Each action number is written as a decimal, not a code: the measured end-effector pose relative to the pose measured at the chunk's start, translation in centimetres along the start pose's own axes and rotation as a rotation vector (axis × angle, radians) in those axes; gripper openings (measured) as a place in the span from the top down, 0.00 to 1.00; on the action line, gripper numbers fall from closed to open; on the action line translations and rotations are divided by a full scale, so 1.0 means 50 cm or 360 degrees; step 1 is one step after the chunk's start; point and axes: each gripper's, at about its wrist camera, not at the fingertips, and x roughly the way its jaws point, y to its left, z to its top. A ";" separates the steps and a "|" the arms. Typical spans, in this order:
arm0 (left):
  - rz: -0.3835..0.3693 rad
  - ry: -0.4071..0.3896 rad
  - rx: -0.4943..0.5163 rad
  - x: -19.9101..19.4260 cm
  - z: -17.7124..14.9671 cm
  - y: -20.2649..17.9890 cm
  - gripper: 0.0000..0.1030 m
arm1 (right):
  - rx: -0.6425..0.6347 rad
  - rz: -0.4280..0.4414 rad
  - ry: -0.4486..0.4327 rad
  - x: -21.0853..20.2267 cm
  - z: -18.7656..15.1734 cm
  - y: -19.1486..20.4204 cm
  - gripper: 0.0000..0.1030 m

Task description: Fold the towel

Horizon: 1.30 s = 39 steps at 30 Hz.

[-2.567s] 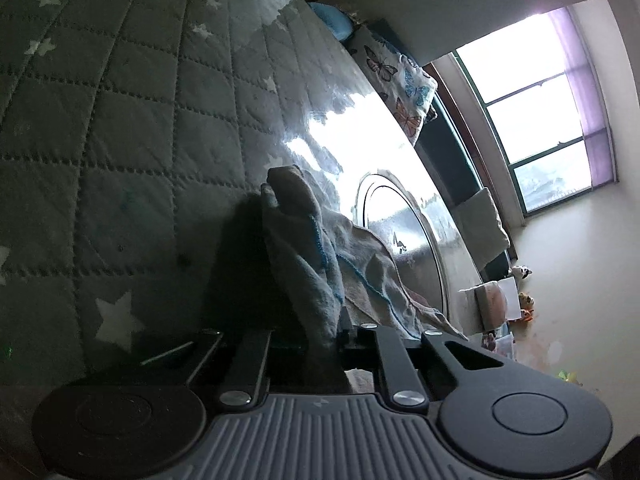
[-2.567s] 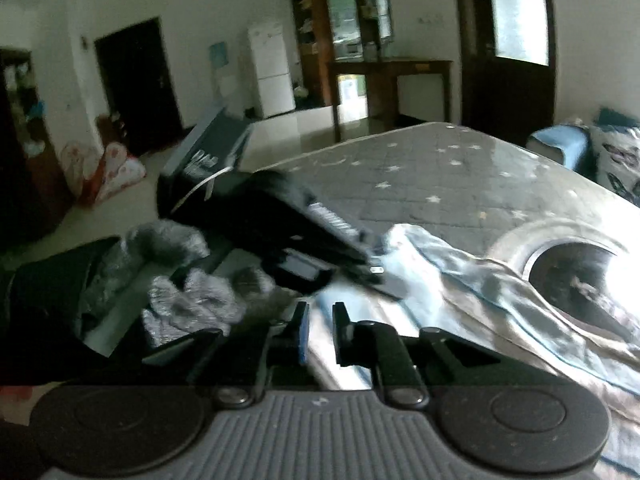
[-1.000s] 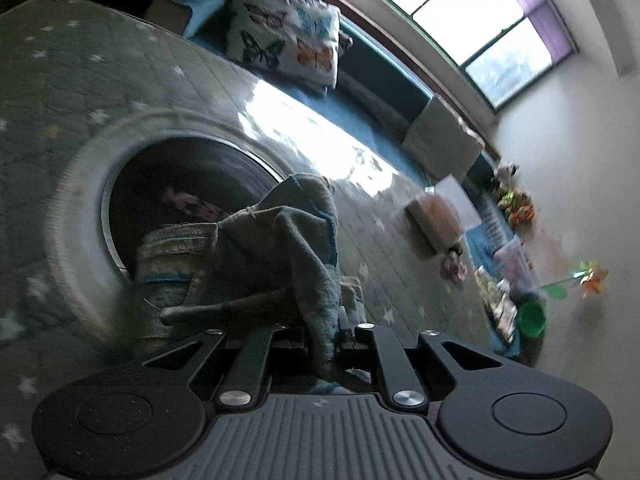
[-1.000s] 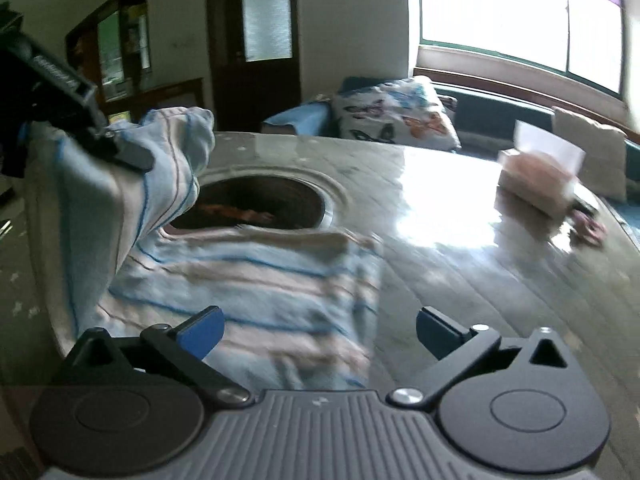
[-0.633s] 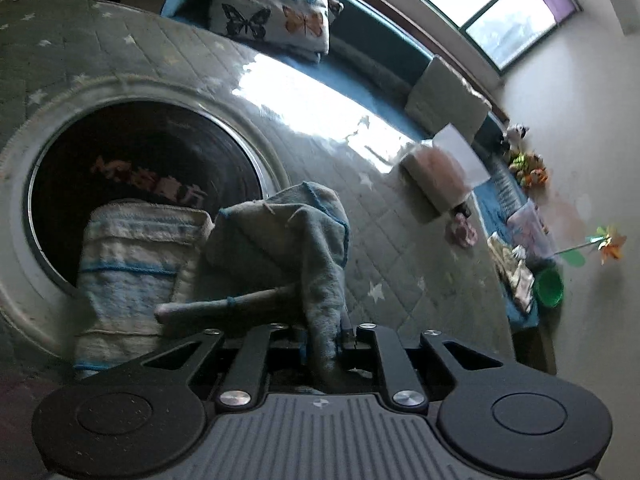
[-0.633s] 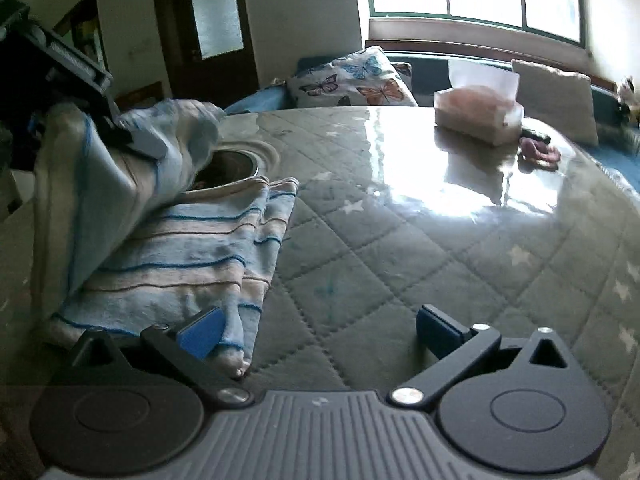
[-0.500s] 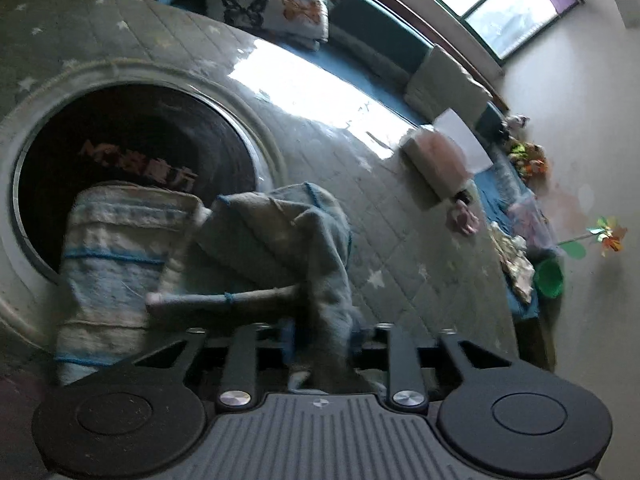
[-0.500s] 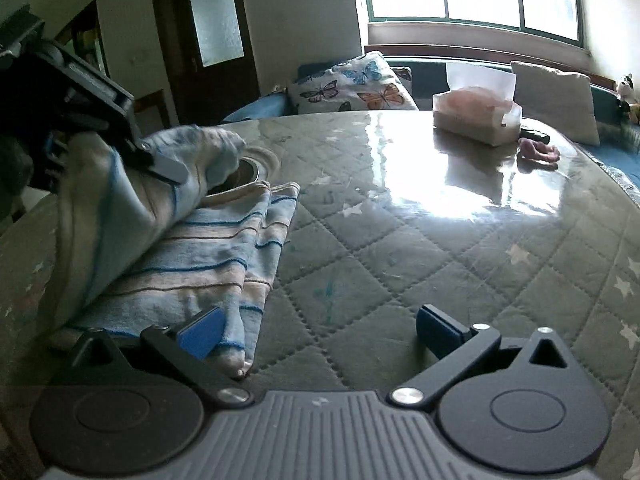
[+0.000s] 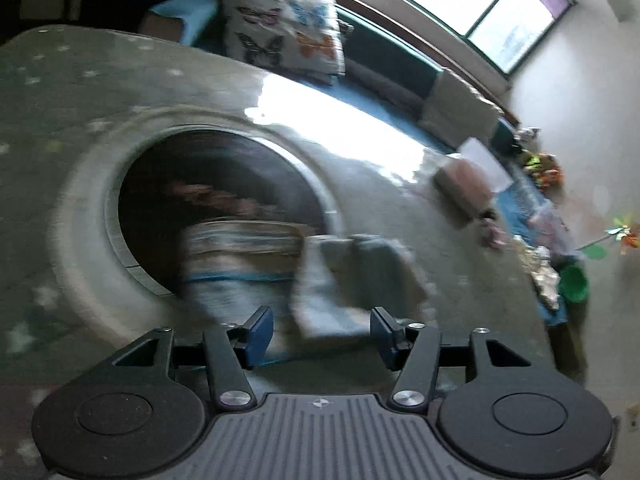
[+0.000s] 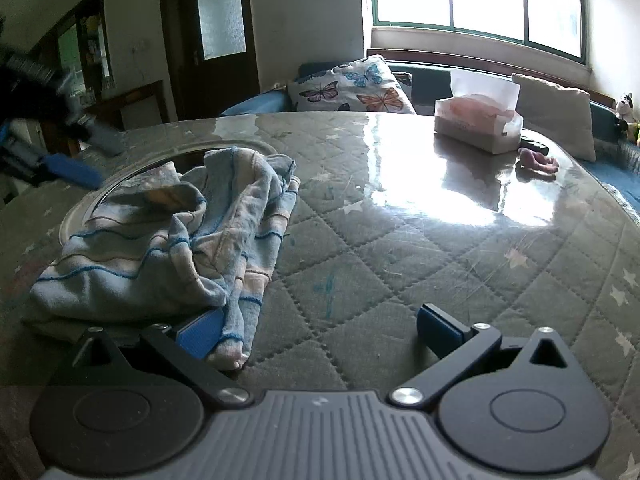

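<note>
The striped towel [image 10: 172,240] lies in a rumpled, half-doubled heap on the quilted worktop [image 10: 400,264], partly over the round inset [image 9: 88,208] in it. It looks light, limp terry that sags and bunches, so a hem corner is probably the best hold, not the loose middle. The left claw [image 9: 316,330] has just been opening; its pads stand apart with towel between and beyond them, not pinched. The right claw [image 10: 320,330] gapes wide, empty, its left pad touching the towel's near corner. Beyond the towel from the right claw sit a tissue box [image 10: 478,124] and a butterfly pillow [image 10: 348,88].
</note>
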 end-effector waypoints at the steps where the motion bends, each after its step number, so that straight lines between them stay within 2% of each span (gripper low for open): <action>1: 0.0019 -0.0004 -0.0015 -0.007 -0.006 0.016 0.44 | -0.0003 0.0003 0.0003 0.000 0.000 0.000 0.00; 6: 0.0069 -0.0018 -0.0078 -0.034 -0.038 0.083 0.42 | 0.0044 0.0026 0.0013 -0.012 0.003 -0.012 0.00; 9: 0.0072 0.0050 -0.0089 -0.033 -0.065 0.104 0.42 | 0.0100 0.0000 -0.0020 -0.027 0.012 -0.028 0.00; 13: 0.0017 0.0127 -0.0071 -0.013 -0.095 0.108 0.43 | 0.0005 -0.0085 -0.0012 -0.021 0.021 -0.018 0.00; 16: -0.0007 0.0130 -0.0021 -0.008 -0.099 0.100 0.44 | -0.0039 -0.0077 0.0041 -0.001 0.020 -0.007 0.00; 18: -0.0038 0.0142 -0.0016 -0.001 -0.100 0.097 0.59 | -0.0067 -0.0081 0.0049 0.005 0.014 0.003 0.00; 19: -0.0049 0.0152 -0.0015 0.005 -0.101 0.096 0.71 | -0.0074 -0.0086 0.0041 0.005 0.013 0.007 0.00; 23: -0.0064 0.0150 0.0019 0.009 -0.104 0.102 0.90 | -0.0098 -0.0103 0.0042 0.000 0.012 0.016 0.00; 30: -0.0069 0.0156 0.0067 -0.033 -0.104 0.139 0.93 | -0.0176 -0.0011 0.0080 -0.019 -0.002 0.056 0.00; 34: -0.0031 0.0177 0.0060 -0.064 -0.111 0.175 0.89 | -0.0201 0.0082 0.0107 -0.036 -0.017 0.087 0.00; 37: 0.0004 0.0103 0.0121 -0.099 -0.100 0.172 0.89 | -0.0226 0.0085 0.0094 -0.053 -0.014 0.098 0.00; 39: -0.0001 0.0044 0.0162 -0.118 -0.088 0.159 0.85 | -0.0229 0.0087 0.0072 -0.065 -0.002 0.095 0.00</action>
